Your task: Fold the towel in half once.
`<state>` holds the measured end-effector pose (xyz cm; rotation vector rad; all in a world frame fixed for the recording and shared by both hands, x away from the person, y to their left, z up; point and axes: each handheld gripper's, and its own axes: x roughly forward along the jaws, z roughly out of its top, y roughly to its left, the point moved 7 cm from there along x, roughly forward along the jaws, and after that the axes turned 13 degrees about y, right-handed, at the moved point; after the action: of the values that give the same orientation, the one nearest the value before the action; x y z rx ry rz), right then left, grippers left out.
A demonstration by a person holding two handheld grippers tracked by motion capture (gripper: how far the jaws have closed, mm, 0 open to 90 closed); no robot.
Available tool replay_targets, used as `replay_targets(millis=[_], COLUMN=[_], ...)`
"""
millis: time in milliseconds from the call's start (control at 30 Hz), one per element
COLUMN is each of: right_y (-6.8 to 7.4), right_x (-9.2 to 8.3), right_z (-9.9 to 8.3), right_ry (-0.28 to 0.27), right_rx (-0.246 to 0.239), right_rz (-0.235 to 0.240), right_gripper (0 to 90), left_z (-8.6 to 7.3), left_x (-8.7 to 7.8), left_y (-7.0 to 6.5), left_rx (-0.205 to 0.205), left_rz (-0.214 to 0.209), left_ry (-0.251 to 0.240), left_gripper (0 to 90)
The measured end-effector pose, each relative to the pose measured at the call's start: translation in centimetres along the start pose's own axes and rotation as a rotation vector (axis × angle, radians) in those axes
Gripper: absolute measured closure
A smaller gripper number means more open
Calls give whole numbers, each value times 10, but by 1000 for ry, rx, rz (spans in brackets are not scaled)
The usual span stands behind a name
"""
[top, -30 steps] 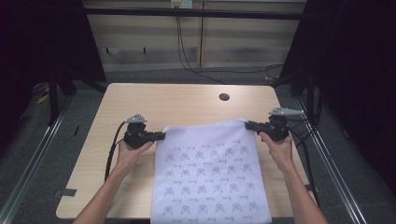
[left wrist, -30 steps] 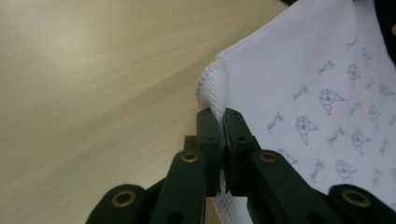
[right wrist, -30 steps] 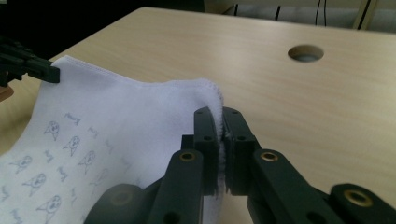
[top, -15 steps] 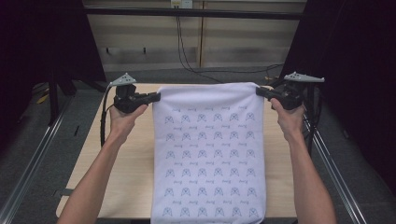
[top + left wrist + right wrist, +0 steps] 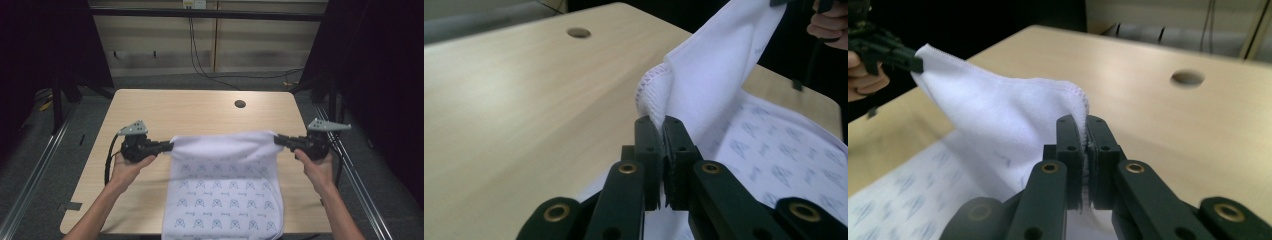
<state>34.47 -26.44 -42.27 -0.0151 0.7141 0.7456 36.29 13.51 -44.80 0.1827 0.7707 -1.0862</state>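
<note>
- The wooden table spreads out in front of me, pale, with a round hole in its far right part; that hole also sits beyond my left jaws in the left gripper view.
- The white cloth printed with small blue figures lies on the near middle of the table and hangs over the near edge. Its far edge is lifted off the wood and folds back toward me in a soft roll between my two hands.
- My left hand holds the left gripper, and its jaws are clamped tight on the cloth's far left corner; in the left gripper view the stitched hem bunches just above the closed jaws.
- My right hand holds the right gripper, and its jaws are pinched on the cloth's far right corner, with the hem caught between them.
- Both grippers sit about level, well apart, with the cloth's edge sagging slightly between them.
</note>
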Motion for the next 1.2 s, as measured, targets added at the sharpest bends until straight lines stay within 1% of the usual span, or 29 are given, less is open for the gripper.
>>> replay_targets(millis=[67, 100, 133, 167, 200, 267, 300, 333, 400, 433, 467, 500, 533, 567, 600, 633, 667, 700, 733, 767, 800, 833, 867, 900, 967, 1067, 1100, 1167, 1200], right_y=[15, 22, 29, 36, 41, 52, 57, 62, 69, 73, 75, 77, 79, 79, 78, 76, 74, 71, 69, 66, 65, 63, 61, 60, 54, 46, 43, 39, 38], right_x=[-2, -2, -3, -3, -4, -1, 0, 2, 5, 7, 8, 10, 11, 13, 15, 18, 21, 24, 24, 24, 25, 27, 28, 30, 34, 38, 40, 40, 39], right_z=[-23, -34, -44, -55, -63, -89, -100, -110, -129, -139, -145, -151, -154, -155, -156, -158, -160, -160, -159, -159, -158, -156, -155, -153, -149, -143, -142, -140, -140], right_ry=[40, 67, 85, 102, 120, 177, 206, 233, 288, 310, 329, 362, 384, 394, 411, 435, 449, 454, 460, 463, 461, 457, 454, 454, 446, 441, 437, 435, 441], right_rx=[-7, -15, -18, -21, -22, -14, -9, -2, -3, 16, 17, 18, 4, -2, -3, -11, -15, -7, -5, -3, -2, 1, 3, 8, 12, 19, 18, 24, 21], right_rz=[24, 25, 36, 50, 57, 74, 79, 90, 97, 109, 109, 105, 93, 91, 81, 66, 53, 62, 57, 50, 50, 39, 30, 29, 17, 7, 4, 0, -11], right_gripper=[866, 866, 866, 866, 866, 866, 866, 866, 866, 865, 865, 865, 865, 865, 865, 866, 866, 867, 867, 868, 869, 869, 869, 869, 869, 869, 869, 869, 869], left_z=[-18, -27, -36, -43, -55, -74, -83, -90, -102, -106, -110, -114, -117, -120, -121, -121, -120, -120, -119, -117, -115, -112, -109, -107, -99, -90, -87, -82, -80], left_x=[-1, -1, -2, -1, 0, 5, 8, 12, 17, 19, 21, 23, 25, 29, 31, 33, 34, 34, 36, 36, 38, 39, 41, 42, 47, 54, 56, 61, 63], left_y=[-11, -17, -21, -25, -30, -40, -45, -51, -63, -65, -68, -69, -68, -67, -66, -66, -64, -63, -61, -59, -54, -50, -45, -42, -28, -14, -10, -4, -2], left_rx=[13, 10, -2, -3, -9, -22, -24, -15, 6, 5, 4, 6, -1, -3, -4, -6, 3, 8, 7, 19, 20, 28, 36, 27, 15, -6, -8, -27, -39], left_rz=[-11, -26, -39, -43, -58, -94, -101, -111, -128, -141, -148, -157, -156, -150, -146, -142, -135, -128, -118, -101, -52, -8, 9, 9, 39, 62, 61, 63, 48], left_ry=[33, 47, 59, 67, 94, 127, 155, 184, 241, 257, 275, 292, 310, 326, 342, 339, 346, 349, 345, 345, 340, 338, 331, 333, 330, 314, 312, 297, 297], left_gripper=[871, 871, 871, 871, 871, 871, 871, 871, 870, 870, 869, 869, 868, 868, 868, 869, 869, 870, 870, 871, 872, 873, 874, 875, 875, 875, 875, 875, 875])
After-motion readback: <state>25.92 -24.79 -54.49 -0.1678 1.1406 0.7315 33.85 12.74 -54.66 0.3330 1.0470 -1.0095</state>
